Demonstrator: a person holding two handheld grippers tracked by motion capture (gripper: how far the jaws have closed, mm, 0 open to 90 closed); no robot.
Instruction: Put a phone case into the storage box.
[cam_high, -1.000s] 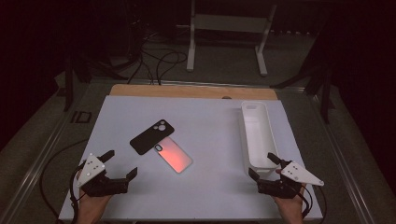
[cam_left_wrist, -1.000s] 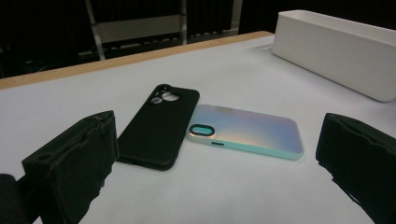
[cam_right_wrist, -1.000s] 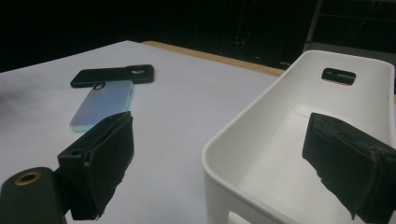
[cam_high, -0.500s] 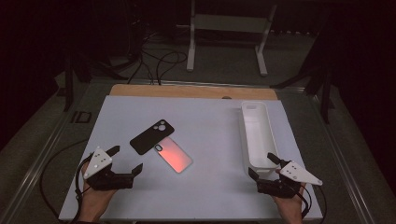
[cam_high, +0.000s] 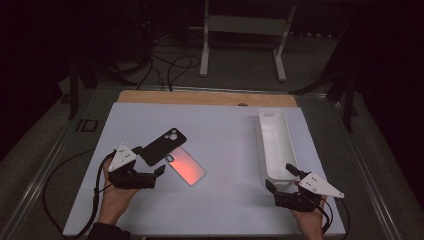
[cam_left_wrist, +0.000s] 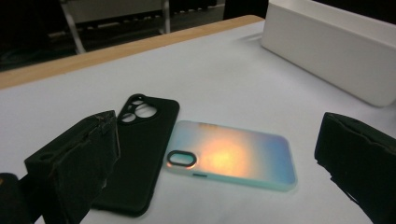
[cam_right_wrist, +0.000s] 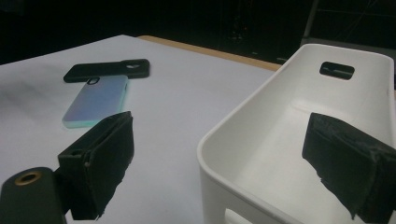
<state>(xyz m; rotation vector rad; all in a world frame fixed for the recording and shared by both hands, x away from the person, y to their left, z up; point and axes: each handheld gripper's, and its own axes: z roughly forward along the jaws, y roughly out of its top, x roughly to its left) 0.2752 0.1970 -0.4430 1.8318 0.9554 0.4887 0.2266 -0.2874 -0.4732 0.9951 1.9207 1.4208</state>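
Right gripper (cam_right_wrist: 219, 163) sits low over the table (cam_right_wrist: 177, 102), jaws spread wide with nothing between the pads, one pad over bare table and the other over the near end of the white bin (cam_right_wrist: 289, 154). The bin's inside looks bare, a handle slot cut in its far wall. Over toward the table's far edge, the iridescent phone case (cam_right_wrist: 95, 105) lies flat, its camera end touching the black phone case (cam_right_wrist: 107, 70) behind it.

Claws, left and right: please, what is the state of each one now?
Left claw: open, holding nothing, near the black phone case.
Right claw: open, holding nothing, at the white bin.
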